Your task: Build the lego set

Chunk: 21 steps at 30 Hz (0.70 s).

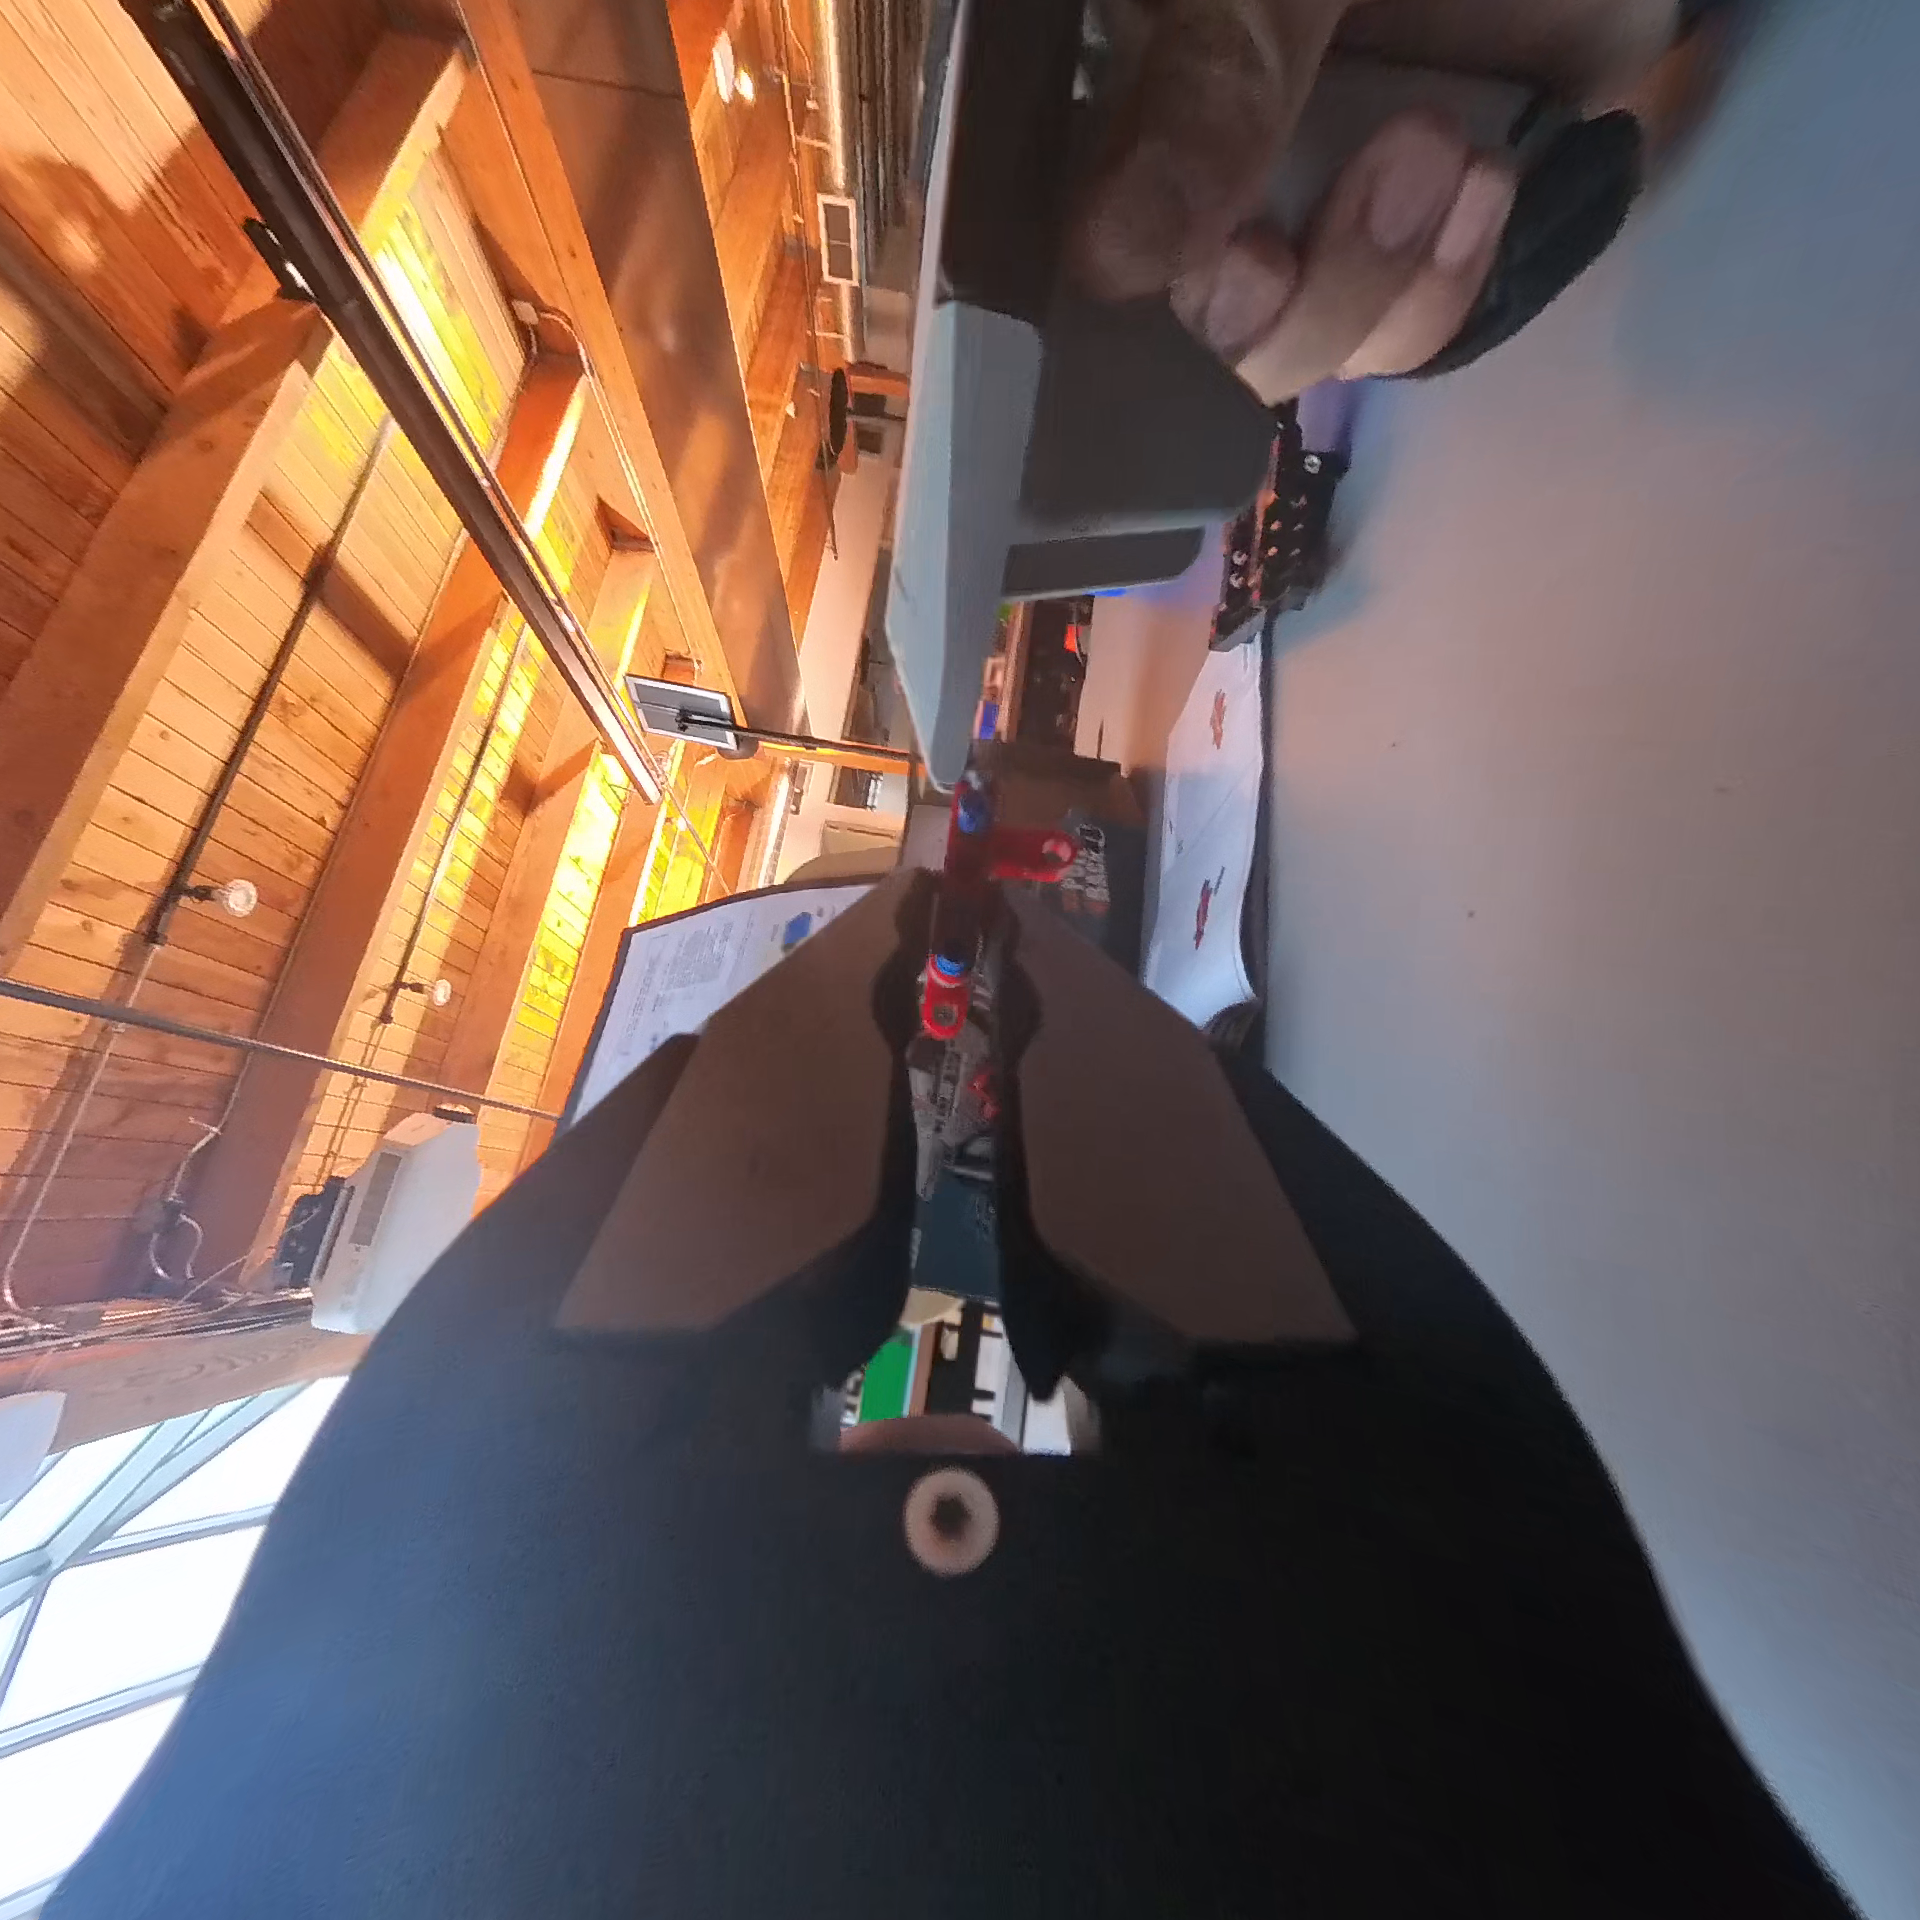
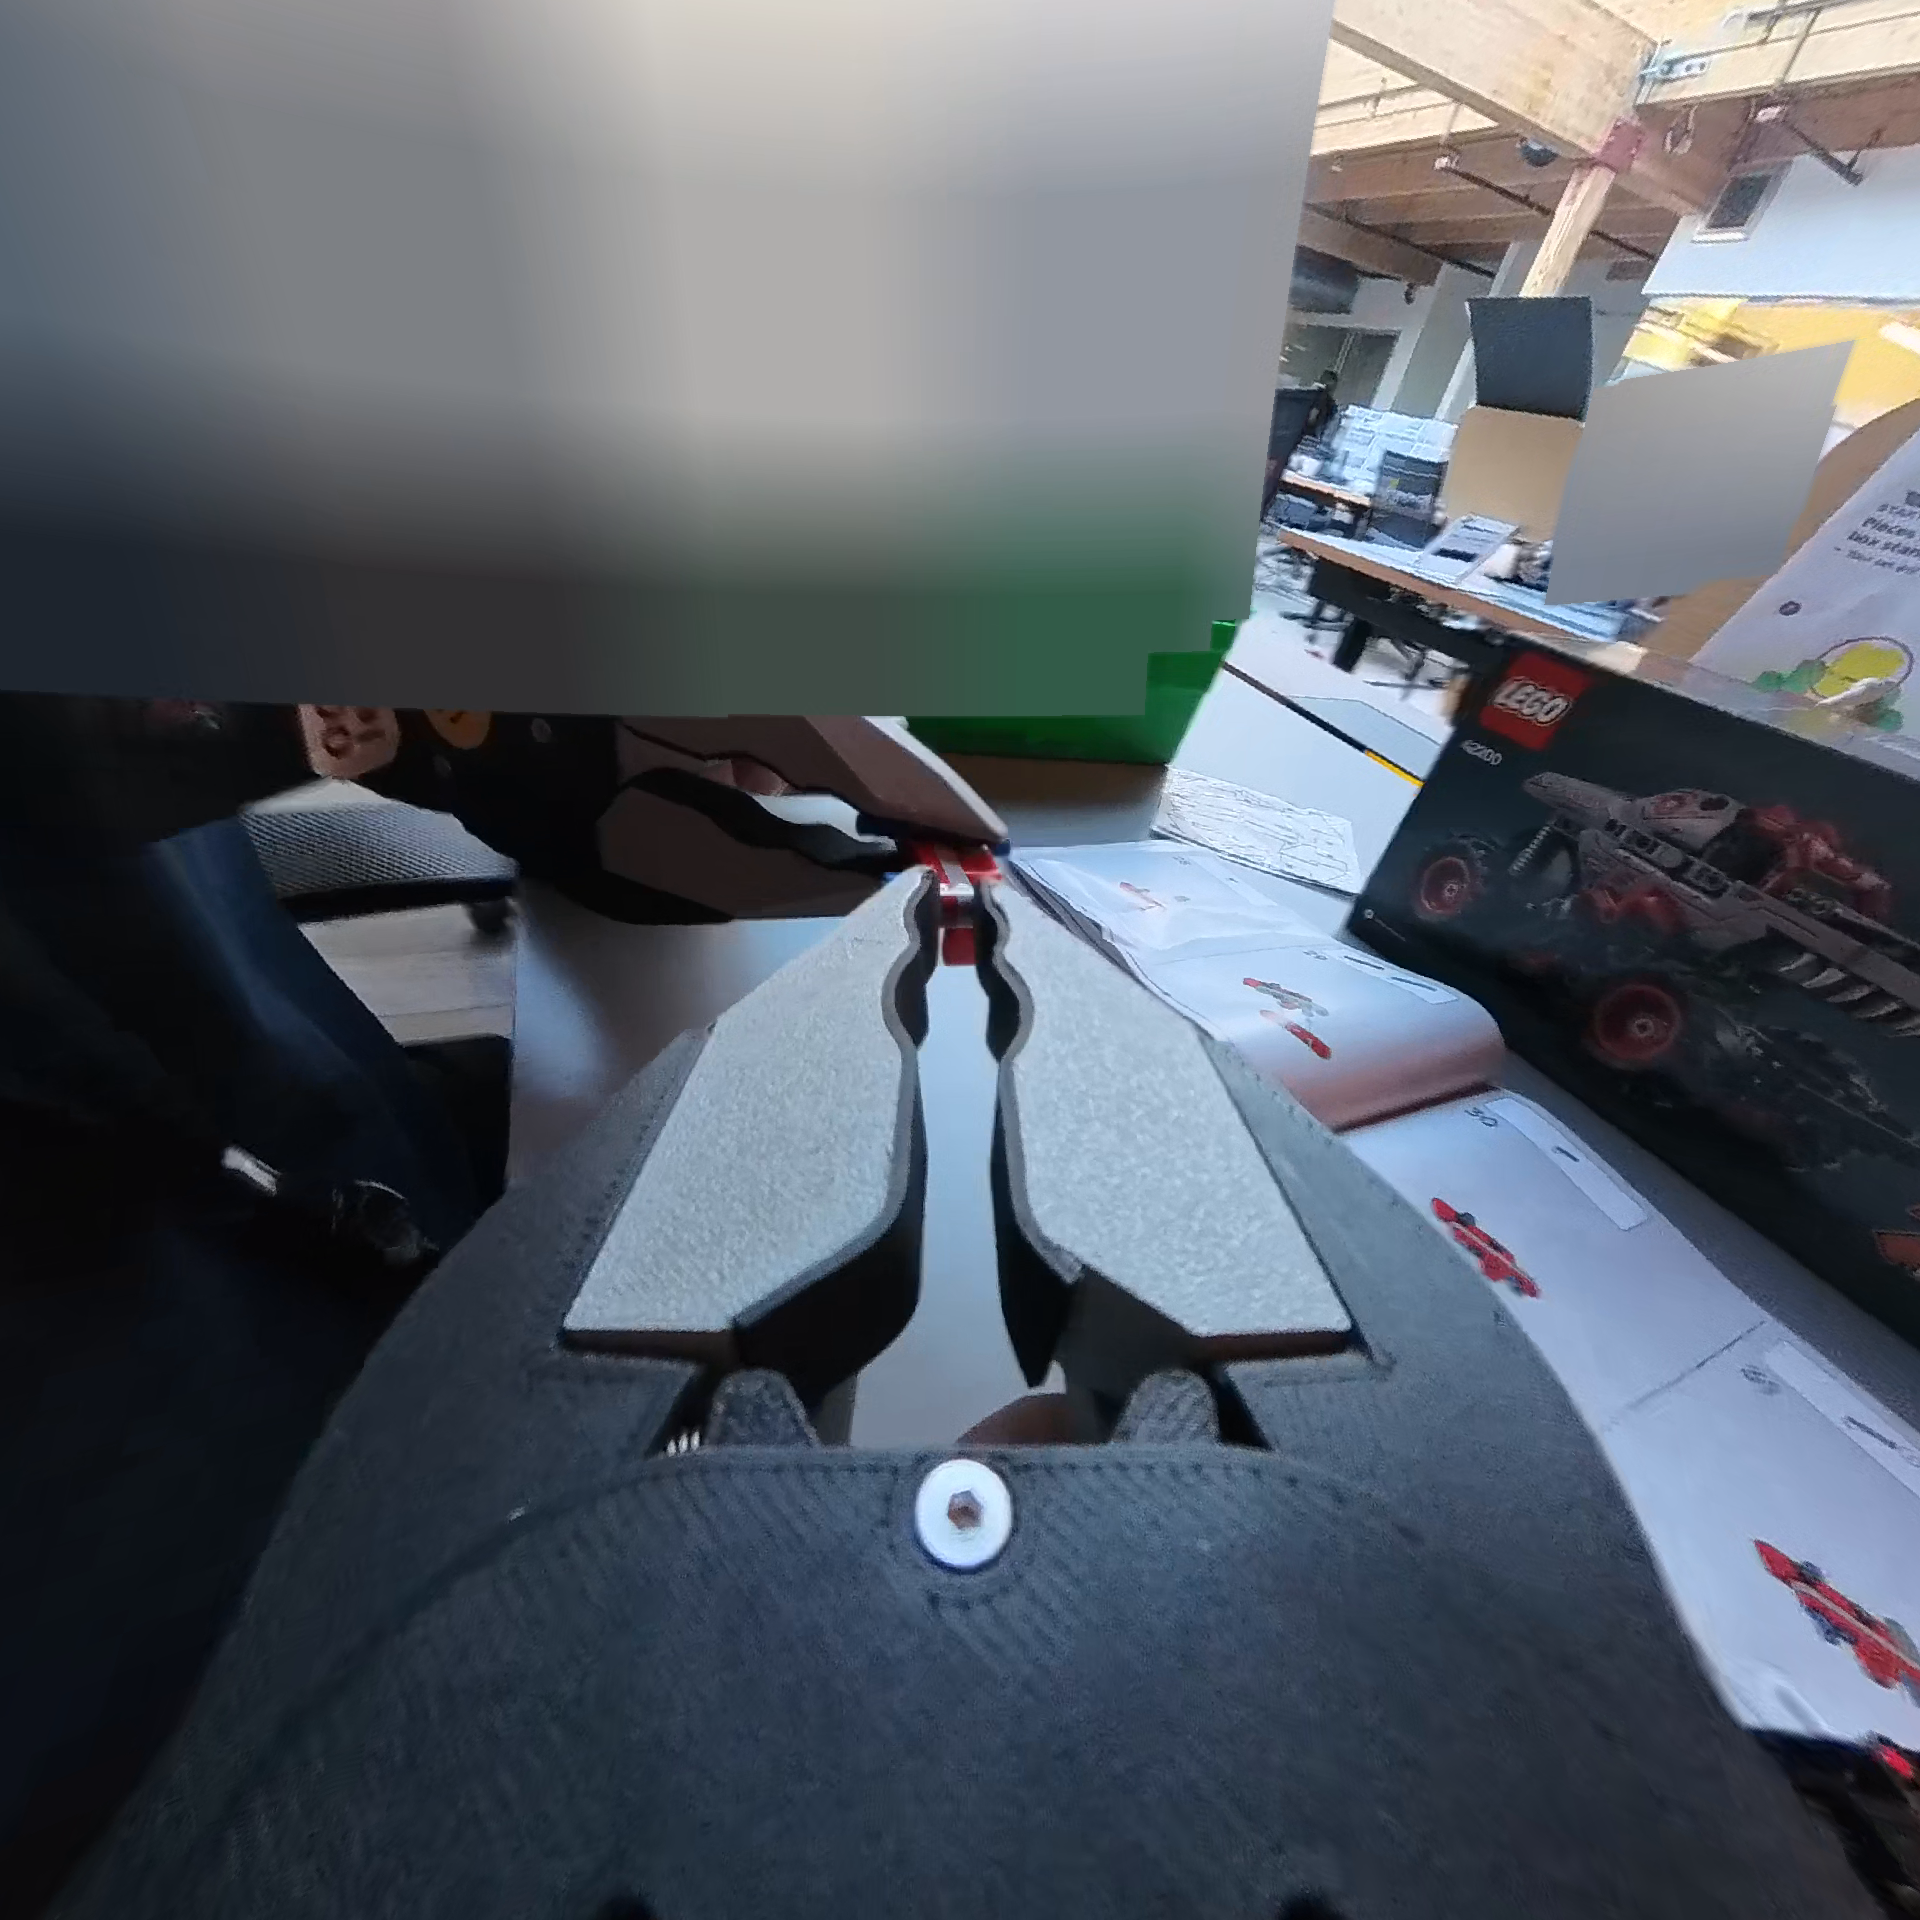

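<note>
Left gripper: nearly closed, pinching red lego piece between its fingertips; blue pin visible on the part. Held in air, well above table. Same assembly runs on past the tips to a red cross-arm with a second blue pin; right gripper's grey finger reaches to that far end.

Right gripper: likewise nearly closed on the red piece, gripped at its near end. Left gripper's fingers meet the same piece from the far left, tips touching it. Both grippers thus clamped on one small assembly, nose to nose.

Right of the grippers: open booklet flat on table, more instruction pages nearer. Far right: set box, upright behind the pages.

Handling, judged: small stiff plastic beams, very light, smooth and likely slippery between hard fingertips. Not fragile as material, but pin joints probably pop apart under twist. Best hold looks to be across the flat sides of a beam, close to the joint being pressed, with pins and holes left free. Push along the pin axis; sideways force likely to rotate the part in the grip.
</note>
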Available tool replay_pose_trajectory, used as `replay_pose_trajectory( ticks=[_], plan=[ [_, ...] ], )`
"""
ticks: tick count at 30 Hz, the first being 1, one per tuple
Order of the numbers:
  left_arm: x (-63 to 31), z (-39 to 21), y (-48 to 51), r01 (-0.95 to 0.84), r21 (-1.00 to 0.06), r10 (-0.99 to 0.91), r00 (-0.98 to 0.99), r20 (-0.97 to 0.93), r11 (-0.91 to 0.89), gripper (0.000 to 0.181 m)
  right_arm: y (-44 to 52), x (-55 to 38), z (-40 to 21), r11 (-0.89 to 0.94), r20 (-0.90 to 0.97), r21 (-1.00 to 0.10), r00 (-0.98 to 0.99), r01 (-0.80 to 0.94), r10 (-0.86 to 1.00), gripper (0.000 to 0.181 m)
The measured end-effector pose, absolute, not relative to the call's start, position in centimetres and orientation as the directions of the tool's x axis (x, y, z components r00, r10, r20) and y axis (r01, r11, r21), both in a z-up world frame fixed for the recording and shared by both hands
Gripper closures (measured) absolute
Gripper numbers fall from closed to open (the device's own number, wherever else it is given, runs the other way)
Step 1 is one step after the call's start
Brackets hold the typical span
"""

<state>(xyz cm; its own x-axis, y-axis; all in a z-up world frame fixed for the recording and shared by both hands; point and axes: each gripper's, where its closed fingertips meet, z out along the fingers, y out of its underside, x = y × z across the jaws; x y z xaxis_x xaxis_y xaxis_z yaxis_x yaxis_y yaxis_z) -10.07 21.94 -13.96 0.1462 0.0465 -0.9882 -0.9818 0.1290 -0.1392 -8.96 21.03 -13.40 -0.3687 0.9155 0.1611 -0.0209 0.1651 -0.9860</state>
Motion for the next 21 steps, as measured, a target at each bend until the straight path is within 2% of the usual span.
replay_pose_trajectory(
  ticks=[3,5,10,21],
  plan=[
    [-9.9,-14.3,22.0,-0.984,-0.119,0.041,0.125,-0.991,0.129,0.176,21.3,-8.6,-12.9,0.081,0.084,-0.996,-0.409,-0.026,0.909,0.181],
    [-9.9,-14.3,22.0,-0.985,-0.119,0.042,0.125,-0.991,0.128,0.177,21.4,-8.4,-13.1,0.072,0.071,-0.997,-0.418,-0.014,0.906,0.164],
    [-10.1,-14.1,22.0,-0.985,-0.125,0.049,0.132,-0.99,0.123,0.175,21.2,-8.7,-13.9,0.168,0.155,-0.986,-0.377,0.003,0.913,0.173],
    [-10.2,-14.2,22.0,-0.992,-0.094,0.06,0.099,-0.993,0.089,0.177,21.3,-8.9,-14.3,0.168,0.144,-0.985,-0.384,0.029,0.912,0.175]
  ],
)
